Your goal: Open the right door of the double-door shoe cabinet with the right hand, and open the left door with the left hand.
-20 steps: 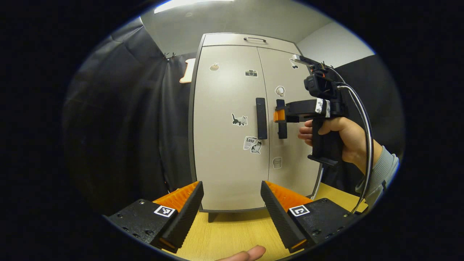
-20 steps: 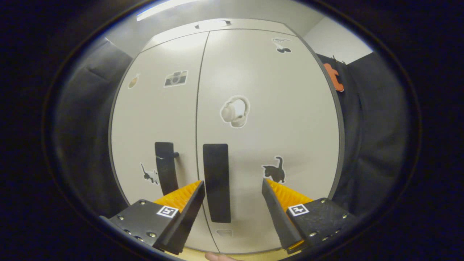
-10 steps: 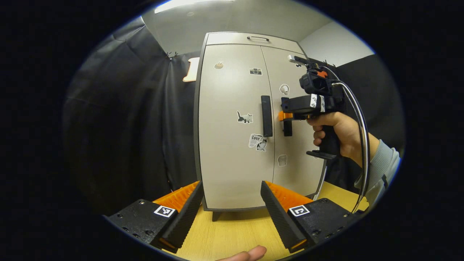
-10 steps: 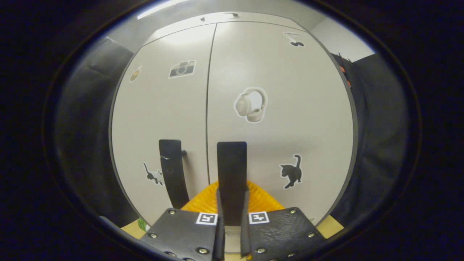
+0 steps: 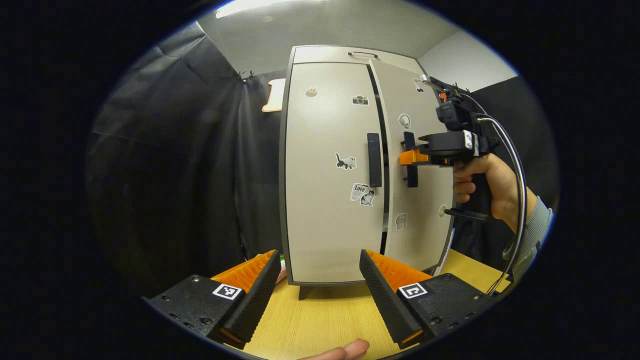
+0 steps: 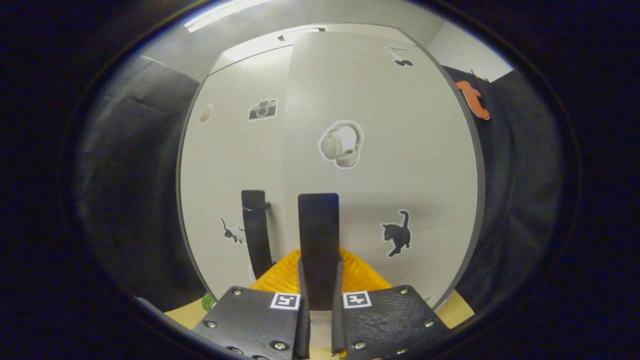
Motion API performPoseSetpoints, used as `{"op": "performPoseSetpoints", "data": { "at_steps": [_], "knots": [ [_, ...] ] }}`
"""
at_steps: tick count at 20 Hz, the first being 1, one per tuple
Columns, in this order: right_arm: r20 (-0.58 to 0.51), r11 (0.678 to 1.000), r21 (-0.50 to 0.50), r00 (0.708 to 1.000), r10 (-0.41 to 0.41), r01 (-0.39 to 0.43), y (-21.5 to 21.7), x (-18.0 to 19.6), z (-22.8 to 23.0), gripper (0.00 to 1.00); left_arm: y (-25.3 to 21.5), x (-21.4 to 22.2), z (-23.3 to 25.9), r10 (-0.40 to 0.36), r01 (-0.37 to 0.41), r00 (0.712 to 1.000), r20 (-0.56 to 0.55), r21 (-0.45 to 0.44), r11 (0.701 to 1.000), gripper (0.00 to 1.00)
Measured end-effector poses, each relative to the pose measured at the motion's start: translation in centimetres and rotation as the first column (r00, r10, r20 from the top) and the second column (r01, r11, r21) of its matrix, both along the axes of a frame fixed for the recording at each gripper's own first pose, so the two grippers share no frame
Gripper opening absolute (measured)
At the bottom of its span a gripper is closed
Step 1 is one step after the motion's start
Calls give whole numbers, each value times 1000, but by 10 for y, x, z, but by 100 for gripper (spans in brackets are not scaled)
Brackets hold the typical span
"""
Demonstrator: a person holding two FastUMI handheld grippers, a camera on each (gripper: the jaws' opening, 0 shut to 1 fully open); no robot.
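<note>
Shoe cabinet [image 5: 330, 175] on wooden table [image 5: 325, 320]

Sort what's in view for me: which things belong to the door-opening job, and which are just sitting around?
Job:
right door, ajar
right handle, clamped by right gripper
left door, shut
left handle
left gripper, open, back from the cabinet

Bystanders:
door stickers
top drawer handle
wooden table

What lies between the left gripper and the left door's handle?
Nothing: in the left gripper view, the open left gripper hangs back from the left door's handle, with just bare wooden tabletop and door face between.
</note>
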State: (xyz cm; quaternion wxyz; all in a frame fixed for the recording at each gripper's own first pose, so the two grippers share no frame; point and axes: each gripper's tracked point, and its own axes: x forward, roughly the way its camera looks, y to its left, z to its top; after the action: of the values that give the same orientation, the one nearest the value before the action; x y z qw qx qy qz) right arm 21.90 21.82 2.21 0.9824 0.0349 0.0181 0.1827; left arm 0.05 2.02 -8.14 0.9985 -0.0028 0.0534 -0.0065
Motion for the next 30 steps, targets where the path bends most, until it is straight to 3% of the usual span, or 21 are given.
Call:
{"op": "performPoseSetpoints", "data": {
  "at_steps": [12,18,25,30],
  "knots": [
    [-22,997,-10,997,76,-76,-32,-41,1,17,-19,-40,14,-16,16,999,36,9,1000,98],
    [-24,995,-14,995,95,-96,-53,-57,0,17,-22,-39,8,-22,22,1000,12,-18,1000,98],
    [-19,995,-22,995,95,-96,-75,-70,1,17,-13,-37,4,19,-19,1000,2,-40,999,98],
    [-27,997,-9,996,81,-81,-92,-75,3,16,-22,-38,11,-13,13,1000,21,-35,999,98]
  ]
}}
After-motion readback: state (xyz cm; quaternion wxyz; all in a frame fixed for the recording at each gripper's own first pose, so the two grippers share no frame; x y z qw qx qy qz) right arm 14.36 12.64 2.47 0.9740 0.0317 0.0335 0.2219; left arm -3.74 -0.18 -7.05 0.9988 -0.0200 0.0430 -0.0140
